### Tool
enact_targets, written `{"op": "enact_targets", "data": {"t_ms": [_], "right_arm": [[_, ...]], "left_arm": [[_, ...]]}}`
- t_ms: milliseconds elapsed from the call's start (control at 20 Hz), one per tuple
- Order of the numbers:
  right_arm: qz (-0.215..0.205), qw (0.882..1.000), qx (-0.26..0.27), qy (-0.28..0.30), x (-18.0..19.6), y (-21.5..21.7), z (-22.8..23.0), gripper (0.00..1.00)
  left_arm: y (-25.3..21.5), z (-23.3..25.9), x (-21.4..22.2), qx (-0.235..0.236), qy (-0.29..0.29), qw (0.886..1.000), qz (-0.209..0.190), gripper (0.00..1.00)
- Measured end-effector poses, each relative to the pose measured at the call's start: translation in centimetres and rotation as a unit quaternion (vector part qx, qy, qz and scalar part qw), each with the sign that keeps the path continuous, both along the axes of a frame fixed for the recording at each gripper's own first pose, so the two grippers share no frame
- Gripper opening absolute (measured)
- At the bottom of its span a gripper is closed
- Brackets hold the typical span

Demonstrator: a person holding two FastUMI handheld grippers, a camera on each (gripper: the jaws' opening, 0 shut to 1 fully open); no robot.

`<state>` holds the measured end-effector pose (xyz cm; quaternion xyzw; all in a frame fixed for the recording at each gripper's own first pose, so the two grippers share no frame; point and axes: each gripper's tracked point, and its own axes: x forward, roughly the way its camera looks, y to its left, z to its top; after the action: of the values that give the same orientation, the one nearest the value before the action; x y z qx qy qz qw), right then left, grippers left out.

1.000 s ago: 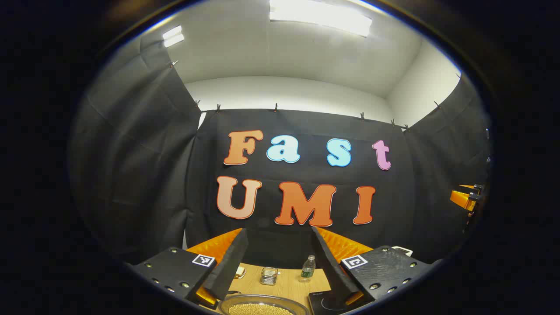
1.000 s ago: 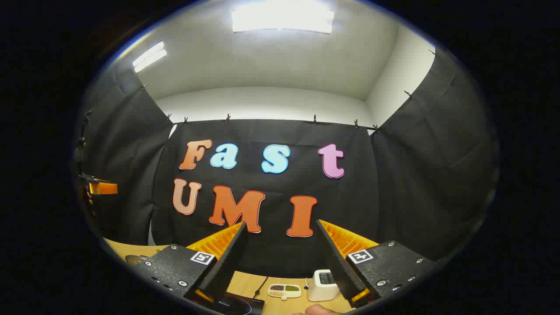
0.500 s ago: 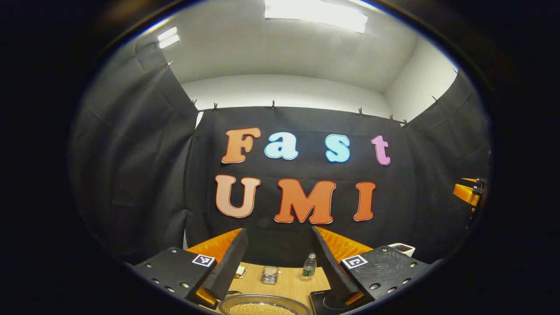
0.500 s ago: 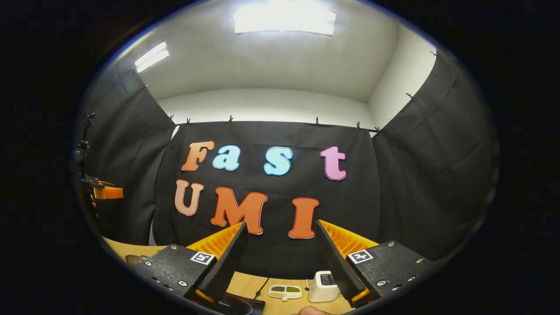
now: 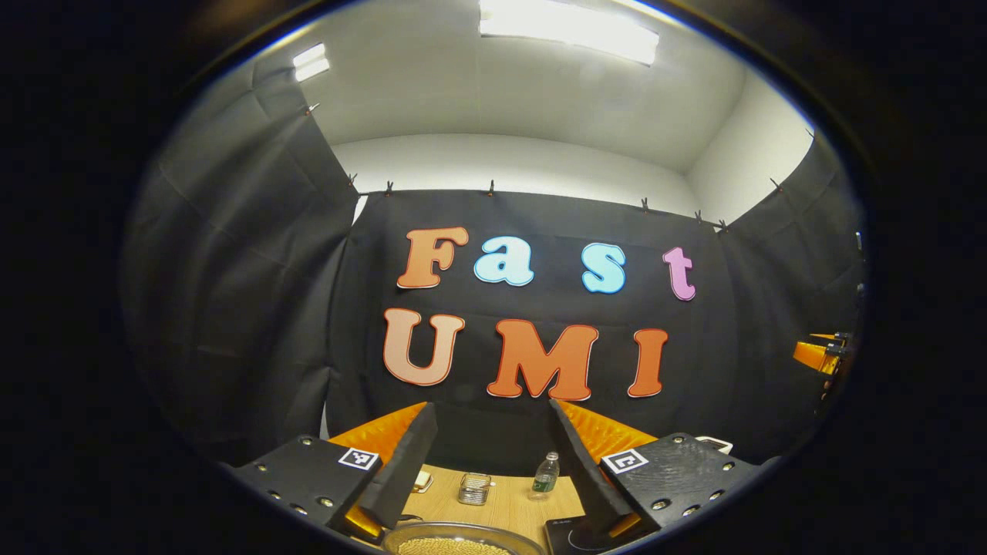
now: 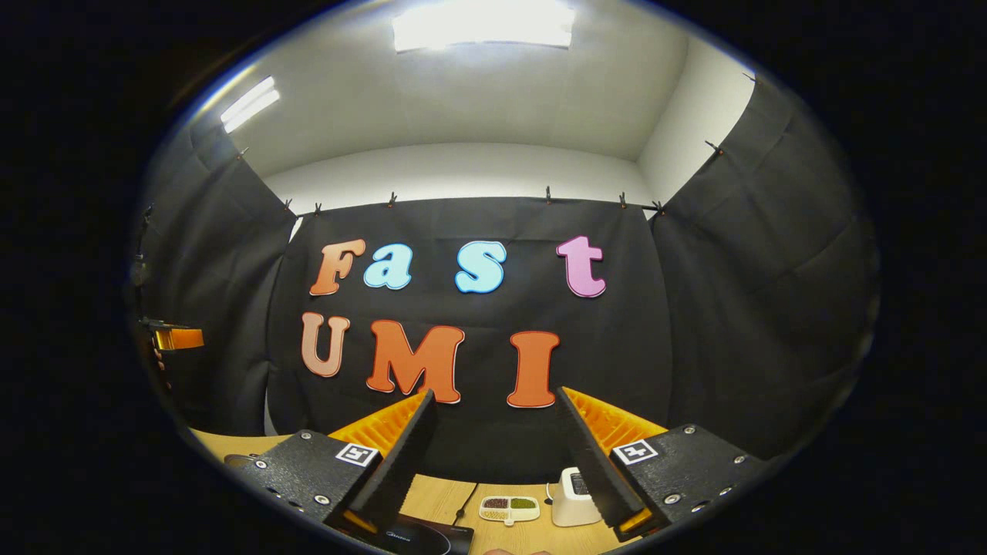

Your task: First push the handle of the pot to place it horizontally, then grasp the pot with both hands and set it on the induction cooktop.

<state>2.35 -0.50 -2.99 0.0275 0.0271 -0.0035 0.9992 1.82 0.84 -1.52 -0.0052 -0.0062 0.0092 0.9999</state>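
Both your left tongs (image 5: 491, 451) and right tongs (image 6: 493, 447) gape empty high above the round steel pot (image 5: 461, 537) beside the black induction cooktop (image 5: 572, 533), so descending blind risks striking its rim.

Nothing legible; the induction cooktop (image 6: 420, 538) bears a small mark, perhaps a brand, too blurred.

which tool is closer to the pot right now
Left, going by the views. The pot sits just below and ahead of the open left tool. The right tool is over the induction cooktop, off to the pot's side.
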Motion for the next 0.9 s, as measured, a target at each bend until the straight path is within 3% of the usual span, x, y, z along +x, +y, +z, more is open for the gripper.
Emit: {"op": "enact_targets", "data": {"t_ms": [500,900], "right_arm": [[0.009,1.0,-0.013,-0.008,-0.4,0.5,-0.6,0.95],[0.015,1.0,-0.01,-0.003,-1.2,0.6,-1.3,0.95]], "left_arm": [[-0.6,-1.0,0.2,-0.008,-0.001,1.0,-0.014,0.87],[-2.2,-3.4,-0.2,-0.001,0.034,0.999,-0.031,0.89]]}}
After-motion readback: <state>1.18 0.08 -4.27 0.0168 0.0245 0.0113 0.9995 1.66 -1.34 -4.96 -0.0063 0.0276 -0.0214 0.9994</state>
